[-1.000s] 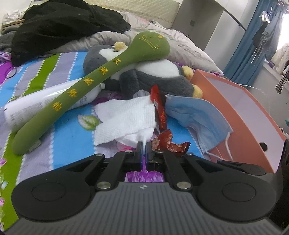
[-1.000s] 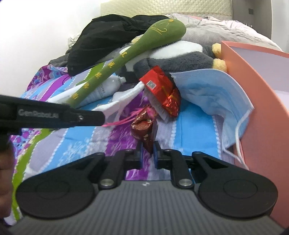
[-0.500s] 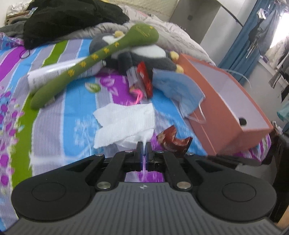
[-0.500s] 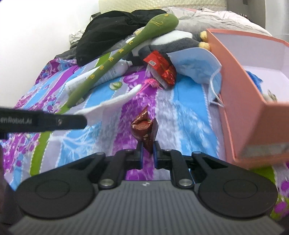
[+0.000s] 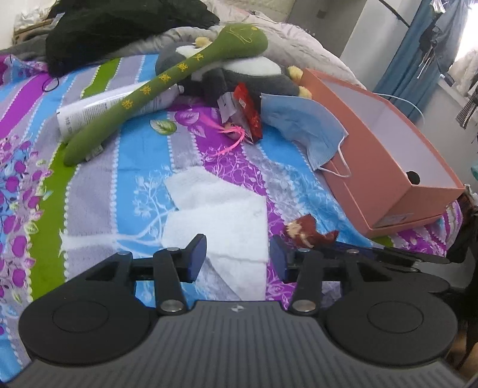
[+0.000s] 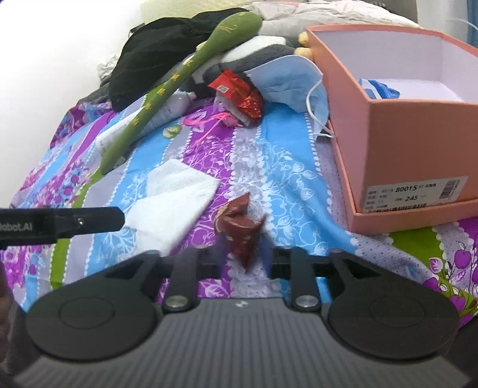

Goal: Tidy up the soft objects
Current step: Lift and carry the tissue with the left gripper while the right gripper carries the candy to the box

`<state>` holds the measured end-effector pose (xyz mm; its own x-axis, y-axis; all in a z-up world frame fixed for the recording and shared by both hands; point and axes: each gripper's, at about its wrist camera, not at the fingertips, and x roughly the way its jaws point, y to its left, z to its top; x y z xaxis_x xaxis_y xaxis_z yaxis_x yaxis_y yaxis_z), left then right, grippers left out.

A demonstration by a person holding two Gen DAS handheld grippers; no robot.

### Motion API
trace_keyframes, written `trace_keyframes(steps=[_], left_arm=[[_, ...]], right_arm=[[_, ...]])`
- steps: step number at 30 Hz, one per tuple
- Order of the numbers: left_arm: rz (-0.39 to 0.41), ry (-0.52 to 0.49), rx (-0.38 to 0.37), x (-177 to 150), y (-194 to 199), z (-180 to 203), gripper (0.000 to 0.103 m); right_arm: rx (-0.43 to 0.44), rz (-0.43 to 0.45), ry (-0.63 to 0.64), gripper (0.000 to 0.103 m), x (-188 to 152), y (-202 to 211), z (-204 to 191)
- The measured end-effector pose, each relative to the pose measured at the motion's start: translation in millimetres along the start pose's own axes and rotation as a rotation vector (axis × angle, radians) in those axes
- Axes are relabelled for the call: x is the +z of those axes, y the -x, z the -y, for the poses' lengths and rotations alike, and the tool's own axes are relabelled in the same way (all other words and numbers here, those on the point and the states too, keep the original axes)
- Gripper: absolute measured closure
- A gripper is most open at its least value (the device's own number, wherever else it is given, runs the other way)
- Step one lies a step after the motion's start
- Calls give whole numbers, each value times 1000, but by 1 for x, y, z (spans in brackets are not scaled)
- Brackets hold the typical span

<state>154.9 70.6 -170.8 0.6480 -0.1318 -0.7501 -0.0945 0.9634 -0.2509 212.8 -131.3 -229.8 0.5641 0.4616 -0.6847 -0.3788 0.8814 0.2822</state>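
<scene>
My left gripper hovers low over the striped bedspread, its jaws opening. The white tissue lies flat on the bed between and ahead of the blue pads, which do not touch it. My right gripper is also opening. The crumpled dark red wrapper sits loose between its fingers, clear of both pads. That wrapper also shows right of the tissue in the left wrist view. Farther back lie a long green plush, a grey and white plush toy and a blue face mask.
An open orange shoebox stands at the right with something blue inside. A shiny red packet, a white tube and a black garment lie at the back. The left gripper's finger reaches in beside the tissue.
Both grippers drew back from the pile toward the near end of the bed. The left jaws have let go of the tissue and the right jaws of the red wrapper.
</scene>
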Motion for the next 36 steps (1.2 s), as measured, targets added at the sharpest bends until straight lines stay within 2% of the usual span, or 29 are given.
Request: trace_keyframes(steps=[3, 6, 9, 14, 17, 21, 23, 25, 27, 31, 36], left_arm=[[3, 10, -33, 5, -5, 0, 44], [5, -14, -15, 8, -18, 2, 42], [-13, -29, -15, 12, -36, 1, 42], [-81, -60, 29, 14, -67, 1, 40], [-116, -86, 30, 13, -80, 2, 34], [-141, -96, 29, 12, -89, 2, 33], [-151, -111, 32, 12, -91, 4, 33], [-157, -127, 33, 12, -92, 6, 33], [-162, -128, 36, 12, -92, 6, 34], [-160, -133, 43, 12, -93, 6, 41], [-150, -117, 56, 13, -92, 3, 65]], right_arm=[[-12, 11, 6, 54, 0, -1, 2], [-23, 23, 23, 54, 0, -3, 3], [0, 46, 70, 54, 1, -2, 0], [19, 43, 138, 54, 2, -7, -3], [14, 30, 177, 54, 1, -14, -5], [23, 24, 191, 55, 0, -21, -5], [32, 20, 208, 57, -1, -23, -7], [49, 13, 214, 65, -3, -24, -8], [49, 17, 225, 67, -4, -23, -10], [48, 20, 213, 69, -3, -22, -10], [44, 23, 194, 71, -2, -20, -9]])
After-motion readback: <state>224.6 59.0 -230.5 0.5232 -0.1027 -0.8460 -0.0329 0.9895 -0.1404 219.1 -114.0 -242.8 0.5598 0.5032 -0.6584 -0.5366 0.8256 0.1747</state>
